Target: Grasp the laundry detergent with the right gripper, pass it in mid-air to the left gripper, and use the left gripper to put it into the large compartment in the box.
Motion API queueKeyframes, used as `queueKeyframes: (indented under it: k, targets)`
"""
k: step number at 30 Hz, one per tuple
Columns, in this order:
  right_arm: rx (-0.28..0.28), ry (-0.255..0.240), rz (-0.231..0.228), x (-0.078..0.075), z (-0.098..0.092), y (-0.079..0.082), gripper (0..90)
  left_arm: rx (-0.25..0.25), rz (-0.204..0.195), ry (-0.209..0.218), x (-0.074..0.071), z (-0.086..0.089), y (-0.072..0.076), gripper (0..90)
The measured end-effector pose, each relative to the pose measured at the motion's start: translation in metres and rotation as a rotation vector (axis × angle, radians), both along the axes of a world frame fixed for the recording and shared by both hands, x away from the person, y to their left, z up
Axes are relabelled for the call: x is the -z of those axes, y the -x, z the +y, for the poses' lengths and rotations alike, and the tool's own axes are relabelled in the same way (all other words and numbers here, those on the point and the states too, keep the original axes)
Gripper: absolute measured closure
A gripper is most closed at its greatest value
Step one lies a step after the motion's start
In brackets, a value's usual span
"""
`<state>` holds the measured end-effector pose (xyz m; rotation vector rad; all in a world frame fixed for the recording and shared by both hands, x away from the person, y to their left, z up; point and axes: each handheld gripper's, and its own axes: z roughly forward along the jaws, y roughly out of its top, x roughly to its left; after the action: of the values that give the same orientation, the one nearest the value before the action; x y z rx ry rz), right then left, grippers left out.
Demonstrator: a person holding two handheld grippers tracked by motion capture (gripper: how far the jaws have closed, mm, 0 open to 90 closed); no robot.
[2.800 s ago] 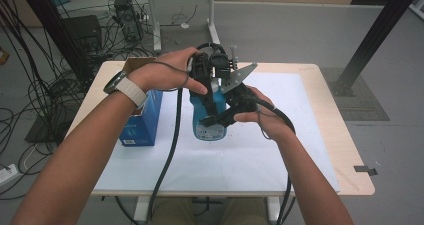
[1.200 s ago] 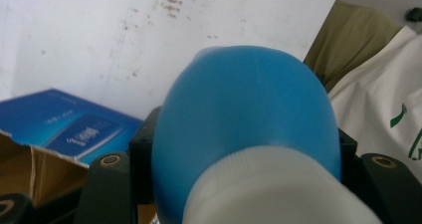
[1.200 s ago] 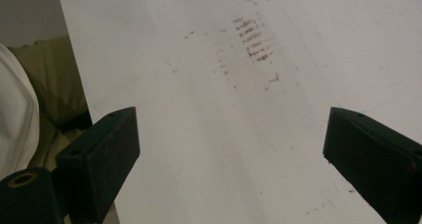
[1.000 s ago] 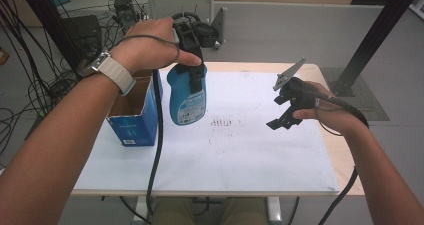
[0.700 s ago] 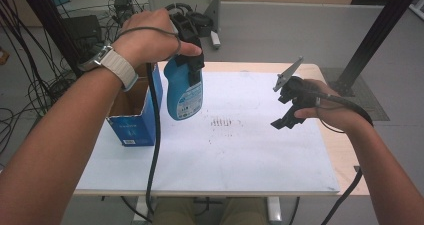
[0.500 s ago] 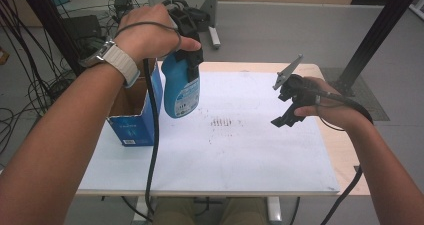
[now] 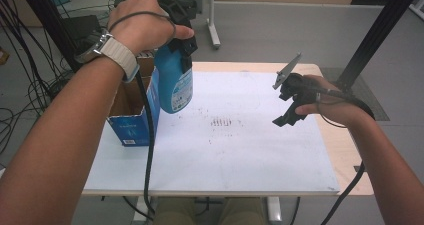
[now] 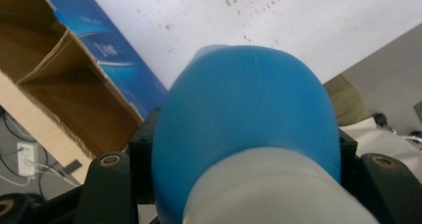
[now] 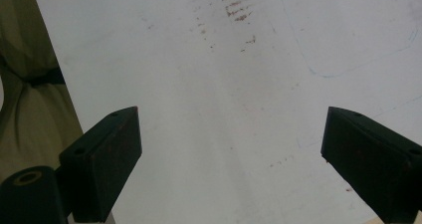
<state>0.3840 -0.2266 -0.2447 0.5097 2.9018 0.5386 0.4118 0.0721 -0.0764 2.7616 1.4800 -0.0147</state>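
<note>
Bottle (image 7: pixel 173 80) handling is the step in hand: a blue bottle with a pale cap end is pinched near its top by the left gripper (image 7: pixel 181 41) and hangs clear of the table, just beside the open cardboard box (image 7: pixel 131 116) at the table's left edge. In the left gripper view the black jaws are pressed against both sides of the bottle (image 8: pixel 246 129), with the box's brown inside (image 8: pixel 54 69) below and to the left. The likely aim is judged to be setting the bottle down into that box.

To do this well, the bottle should be kept upright and carried fully over the opening before it is lowered, so that its base is not caught on the torn flap or the near wall. The grip should be kept firm until the base is felt to rest on the box floor; a smooth, rounded plastic body can slip or swing if the pinch is eased too soon. A slow, straight descent is advised, since the box is light and could be pushed off the edge by a sideways knock.

The right gripper (image 7: pixel 291 105) is held over the white sheet (image 7: pixel 240 150) well apart from the bottle, its jaws spread wide with nothing between them, as the right gripper view shows. It could be used to steady the box if needed.
</note>
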Motion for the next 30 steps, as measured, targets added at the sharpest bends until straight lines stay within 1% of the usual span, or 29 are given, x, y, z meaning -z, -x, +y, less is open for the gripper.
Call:
queueKeyframes:
  k: [5, 8, 10, 11, 13, 15, 16, 18, 20, 22, 26, 27, 29, 30]
  targets:
    - [-0.002, 0.012, -0.003, -0.002, -0.003, 0.000, 8.9, -0.054, -0.016, 0.006, -0.004, 0.007, 0.000, 38.7]
    - [-0.004, 0.018, 0.000, -0.002, -0.004, 0.000, 8.9, -0.086, -0.010, 0.012, -0.005, 0.011, 0.000, 38.7]
    - [-0.007, 0.020, -0.001, -0.002, -0.005, 0.000, 8.9, -0.098, -0.014, 0.020, -0.006, 0.013, 0.000, 38.7]
    - [-0.006, 0.024, 0.000, -0.002, -0.005, 0.000, 8.9, -0.105, -0.009, 0.018, -0.006, 0.014, 0.000, 38.7]
    - [-0.009, 0.028, 0.004, -0.002, -0.005, -0.001, 8.9, -0.129, -0.015, 0.025, -0.007, 0.016, -0.001, 38.7]
    - [-0.012, 0.034, 0.006, -0.001, -0.004, -0.002, 8.9, -0.142, -0.007, 0.018, -0.008, 0.019, -0.002, 38.7]
    - [-0.012, 0.031, 0.005, -0.001, -0.004, -0.002, 8.9, -0.152, -0.014, 0.019, -0.008, 0.019, -0.002, 38.7]
    - [-0.014, 0.029, 0.005, 0.000, -0.004, -0.002, 8.9, -0.164, -0.010, 0.012, -0.008, 0.022, -0.003, 38.7]
    - [-0.016, 0.033, 0.007, 0.000, -0.003, -0.003, 8.9, -0.183, -0.015, 0.009, -0.009, 0.025, -0.004, 38.7]
    - [-0.019, 0.034, 0.007, 0.000, -0.003, -0.003, 8.9, -0.206, -0.022, 0.012, -0.011, 0.029, -0.005, 38.7]
    - [-0.021, 0.043, 0.007, 0.001, -0.003, -0.004, 8.9, -0.233, -0.023, 0.020, -0.014, 0.039, -0.006, 38.7]
    - [-0.022, 0.043, 0.005, 0.001, -0.003, -0.005, 8.9, -0.244, -0.029, 0.022, -0.015, 0.042, -0.006, 38.7]
    - [-0.021, 0.042, 0.007, 0.001, -0.004, -0.005, 8.9, -0.250, -0.023, 0.018, -0.015, 0.046, -0.006, 38.7]
    - [-0.022, 0.043, 0.007, 0.001, -0.004, -0.005, 8.9, -0.263, -0.025, 0.019, -0.016, 0.048, -0.007, 38.7]
